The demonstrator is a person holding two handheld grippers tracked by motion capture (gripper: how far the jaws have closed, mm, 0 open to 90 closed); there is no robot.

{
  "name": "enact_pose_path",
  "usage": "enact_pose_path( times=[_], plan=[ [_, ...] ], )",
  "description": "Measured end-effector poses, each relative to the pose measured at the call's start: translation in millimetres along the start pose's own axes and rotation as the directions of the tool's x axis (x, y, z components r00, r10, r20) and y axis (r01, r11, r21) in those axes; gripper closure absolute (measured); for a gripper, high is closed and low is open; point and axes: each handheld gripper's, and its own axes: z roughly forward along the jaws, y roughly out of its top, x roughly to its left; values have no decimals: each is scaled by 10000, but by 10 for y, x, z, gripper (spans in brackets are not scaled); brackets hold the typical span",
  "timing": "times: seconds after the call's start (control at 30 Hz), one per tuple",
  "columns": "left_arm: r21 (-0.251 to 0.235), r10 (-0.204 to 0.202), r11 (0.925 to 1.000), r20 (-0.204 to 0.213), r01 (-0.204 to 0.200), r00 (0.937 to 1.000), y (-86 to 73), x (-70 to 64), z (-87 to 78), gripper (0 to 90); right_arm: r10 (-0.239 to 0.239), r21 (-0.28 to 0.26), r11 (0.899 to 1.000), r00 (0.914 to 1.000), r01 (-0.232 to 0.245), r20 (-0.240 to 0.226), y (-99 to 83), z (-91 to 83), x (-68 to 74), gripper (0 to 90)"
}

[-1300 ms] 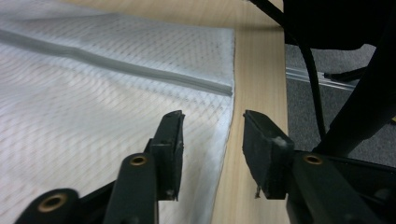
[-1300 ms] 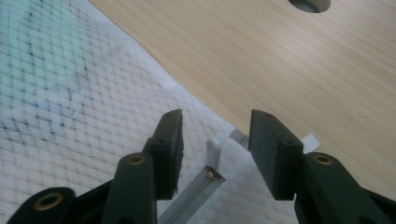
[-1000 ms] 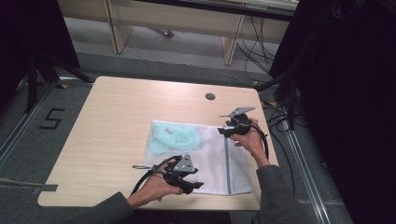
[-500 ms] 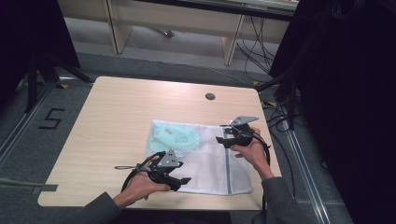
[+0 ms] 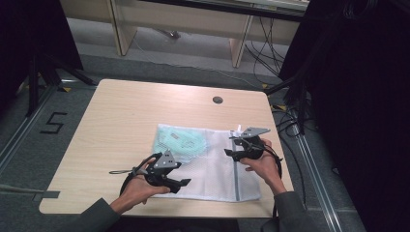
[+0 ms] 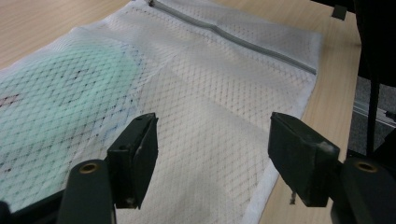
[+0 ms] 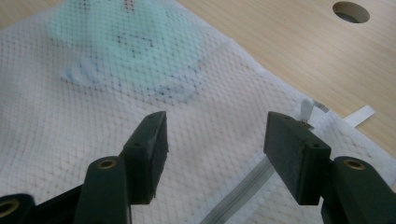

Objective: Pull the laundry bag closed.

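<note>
the table (image 5: 121, 125) carries a white mesh bag (image 5: 212, 166), and i use this bag as the landmark. it lies flat on the side of the table near the person. its long axis runs across the table, from the person's left to the right. a grey zipper (image 5: 235, 166) crosses the bag close to its right end, at a right angle to the long axis, and the white puller (image 7: 306, 109) sits at the far end of the zipper, so the bag opens along that right side.

inside the bag, at its far left part, there is a mint green cloth (image 5: 180, 141), seen through the mesh. so the cloth is already in the bag. in the right gripper view the zipper looks closed along the part i can see, but i cannot tell for the whole length. what is left, i judge, is to take hold of the bag or work the zipper.

the left gripper (image 5: 180, 182) hovers over the near left corner of the bag, its jaws wide apart and holding nothing. the right gripper (image 5: 231, 147) hovers over the far right part of the bag, just beside the puller, its jaws also apart and empty.
</note>
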Motion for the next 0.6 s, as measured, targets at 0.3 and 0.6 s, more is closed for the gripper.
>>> enact_pose_path(
  times=[0.3, 0.6],
  plan=[
    [-63, -105, 9999, -250, 104, 9996, -26, 55, -69, 317, 1, 62, 10000, 10000, -1, 38, -112, -56, 77, 385],
    [49, -282, 9996, -352, 284, 9990, -82, 70, -95, 307, -124, 242, 9996, 9998, 128, -176, -212, -126, 155, 371]
  ],
)
